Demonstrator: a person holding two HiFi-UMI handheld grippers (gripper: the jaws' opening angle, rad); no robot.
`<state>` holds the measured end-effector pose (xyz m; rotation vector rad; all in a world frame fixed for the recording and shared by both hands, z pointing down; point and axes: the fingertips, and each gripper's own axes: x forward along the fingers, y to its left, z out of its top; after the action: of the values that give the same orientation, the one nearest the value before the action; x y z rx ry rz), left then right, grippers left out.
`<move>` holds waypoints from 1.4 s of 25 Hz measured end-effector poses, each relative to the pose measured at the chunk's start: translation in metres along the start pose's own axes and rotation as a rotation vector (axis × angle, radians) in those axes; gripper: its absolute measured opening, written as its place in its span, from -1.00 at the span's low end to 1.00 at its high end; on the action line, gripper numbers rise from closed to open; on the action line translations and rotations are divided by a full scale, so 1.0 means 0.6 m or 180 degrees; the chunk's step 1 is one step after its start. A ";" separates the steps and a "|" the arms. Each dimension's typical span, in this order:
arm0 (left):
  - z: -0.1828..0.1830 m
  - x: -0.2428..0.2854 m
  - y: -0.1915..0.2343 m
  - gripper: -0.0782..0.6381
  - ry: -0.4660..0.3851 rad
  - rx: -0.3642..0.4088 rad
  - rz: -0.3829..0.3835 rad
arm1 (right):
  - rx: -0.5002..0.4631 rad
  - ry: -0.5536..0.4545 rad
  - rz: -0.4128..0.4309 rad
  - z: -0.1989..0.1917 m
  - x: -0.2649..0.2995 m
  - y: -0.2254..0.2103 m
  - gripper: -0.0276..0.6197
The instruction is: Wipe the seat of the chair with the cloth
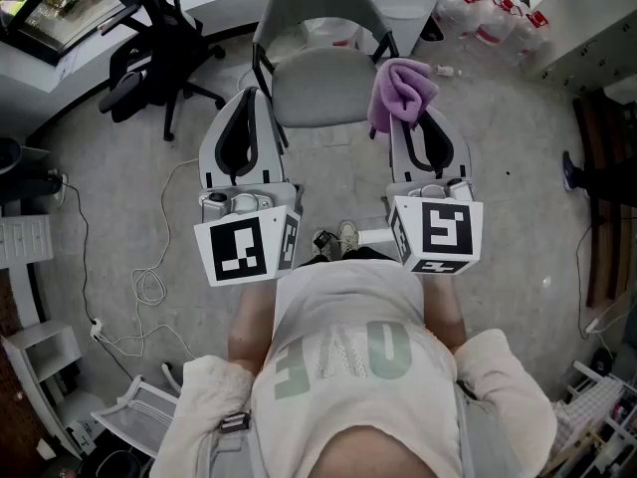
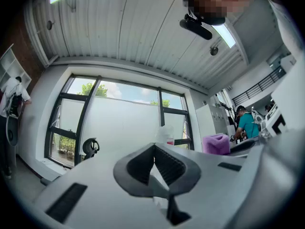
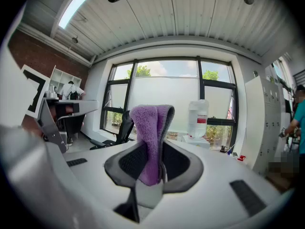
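The right gripper [image 1: 413,118] is clamped on a folded purple cloth [image 1: 400,90], which stands out beyond the jaw tips. In the head view the cloth lies over the right edge of the grey chair's seat [image 1: 317,88]; contact with the seat cannot be told. The left gripper [image 1: 247,103], by the seat's left near corner, has its jaws closed tip to tip with nothing between them.
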<state>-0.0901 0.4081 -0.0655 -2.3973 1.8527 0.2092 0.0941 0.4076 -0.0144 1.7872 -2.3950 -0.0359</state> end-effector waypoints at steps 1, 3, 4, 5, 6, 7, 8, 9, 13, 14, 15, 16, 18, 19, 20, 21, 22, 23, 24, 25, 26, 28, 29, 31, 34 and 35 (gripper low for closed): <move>-0.001 0.000 -0.001 -0.74 0.0000 0.0010 0.0007 | -0.0007 0.0017 -0.0011 -0.003 0.001 -0.002 -0.65; -0.002 -0.001 -0.002 -0.74 0.0002 0.0036 0.0022 | -0.0011 0.0039 -0.0026 -0.008 0.002 -0.006 -0.64; -0.002 -0.001 -0.002 -0.74 0.0001 0.0043 0.0030 | -0.0009 0.0042 -0.0031 -0.010 0.002 -0.008 -0.64; -0.002 -0.001 -0.002 -0.74 0.0001 0.0046 0.0039 | -0.0012 0.0044 -0.0034 -0.010 0.002 -0.010 -0.64; -0.002 -0.001 -0.002 -0.74 0.0001 0.0049 0.0052 | -0.0024 0.0048 -0.0035 -0.011 0.003 -0.012 -0.65; -0.002 -0.001 -0.002 -0.74 0.0004 0.0056 0.0070 | -0.0041 0.0056 -0.0034 -0.012 0.004 -0.014 -0.65; -0.002 0.000 -0.001 -0.74 0.0008 0.0064 0.0090 | -0.0056 0.0065 -0.0028 -0.013 0.006 -0.017 -0.65; -0.002 0.001 -0.002 -0.74 0.0013 0.0074 0.0109 | -0.0059 0.0070 -0.0019 -0.015 0.008 -0.019 -0.65; -0.003 0.011 -0.015 -0.74 0.0033 0.0130 0.0148 | 0.0077 0.0025 -0.0012 -0.021 0.012 -0.044 -0.65; -0.005 0.015 -0.020 -0.74 0.0042 0.0148 0.0150 | 0.0126 0.0008 -0.0013 -0.024 0.013 -0.052 -0.64; -0.007 0.019 -0.026 -0.74 0.0053 0.0162 0.0149 | 0.0167 -0.0007 -0.0007 -0.026 0.013 -0.061 -0.64; -0.009 0.024 -0.033 -0.74 0.0064 0.0168 0.0146 | 0.0199 -0.0021 0.0006 -0.029 0.014 -0.069 -0.64; -0.013 0.035 -0.046 -0.74 0.0077 0.0155 0.0138 | 0.0241 -0.0045 0.0042 -0.033 0.014 -0.086 -0.64; -0.015 0.038 -0.053 -0.74 0.0079 0.0156 0.0135 | 0.0256 -0.0049 0.0060 -0.037 0.012 -0.093 -0.64; -0.017 0.041 -0.060 -0.74 0.0078 0.0170 0.0134 | 0.0272 -0.0047 0.0074 -0.042 0.011 -0.101 -0.64; -0.018 0.045 -0.067 -0.74 0.0077 0.0190 0.0131 | 0.0288 -0.0039 0.0082 -0.047 0.010 -0.109 -0.64; -0.018 0.050 -0.074 -0.74 0.0076 0.0206 0.0123 | 0.0306 -0.0025 0.0081 -0.051 0.012 -0.118 -0.64; -0.018 0.055 -0.081 -0.74 0.0078 0.0217 0.0111 | 0.0328 -0.0004 0.0075 -0.055 0.014 -0.127 -0.64; -0.017 0.060 -0.088 -0.74 0.0082 0.0228 0.0096 | 0.0351 0.0021 0.0070 -0.058 0.018 -0.135 -0.64; -0.015 0.064 -0.094 -0.74 0.0085 0.0246 0.0082 | 0.0370 0.0039 0.0069 -0.060 0.021 -0.141 -0.64; -0.014 0.068 -0.097 -0.74 0.0084 0.0272 0.0074 | 0.0384 0.0044 0.0070 -0.061 0.025 -0.147 -0.64; -0.015 0.078 -0.094 -0.74 0.0079 0.0318 0.0078 | 0.0404 0.0018 0.0064 -0.058 0.038 -0.153 -0.64; -0.017 0.083 -0.089 -0.74 0.0082 0.0316 0.0085 | 0.0413 0.0002 0.0062 -0.057 0.046 -0.153 -0.64; -0.028 0.094 -0.077 -0.74 0.0098 0.0287 0.0094 | 0.0417 -0.0003 0.0065 -0.059 0.061 -0.152 -0.64; -0.046 0.121 -0.059 -0.74 0.0087 0.0263 0.0074 | 0.0388 0.0022 0.0055 -0.068 0.092 -0.150 -0.64; -0.051 0.134 -0.052 -0.74 0.0068 0.0251 0.0057 | 0.0373 0.0022 0.0044 -0.069 0.106 -0.150 -0.64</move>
<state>-0.0383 0.3343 -0.0493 -2.3405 1.8558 0.1100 0.1678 0.3241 0.0231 1.8159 -2.4517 0.1146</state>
